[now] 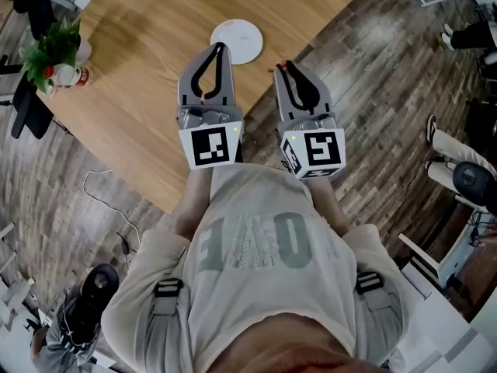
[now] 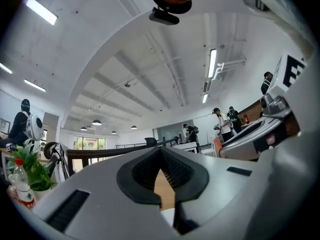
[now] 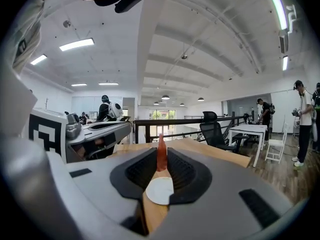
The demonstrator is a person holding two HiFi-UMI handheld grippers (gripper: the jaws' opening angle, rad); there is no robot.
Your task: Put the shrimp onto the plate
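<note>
Right gripper view: right hand-held gripper [image 3: 161, 150] narrowly parted, pinching shrimp [image 3: 161, 160].

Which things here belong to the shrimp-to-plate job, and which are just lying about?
Job: orange-red shrimp, clamped in the right gripper; round white plate on the wooden table.
Lying about: green potted plant; red-labelled bottle; black office chair.

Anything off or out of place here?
Nothing stands out. The plate lies flat on the table, and the right hand-held gripper is clamped on the shrimp. Nothing looks spilled or damaged.
</note>
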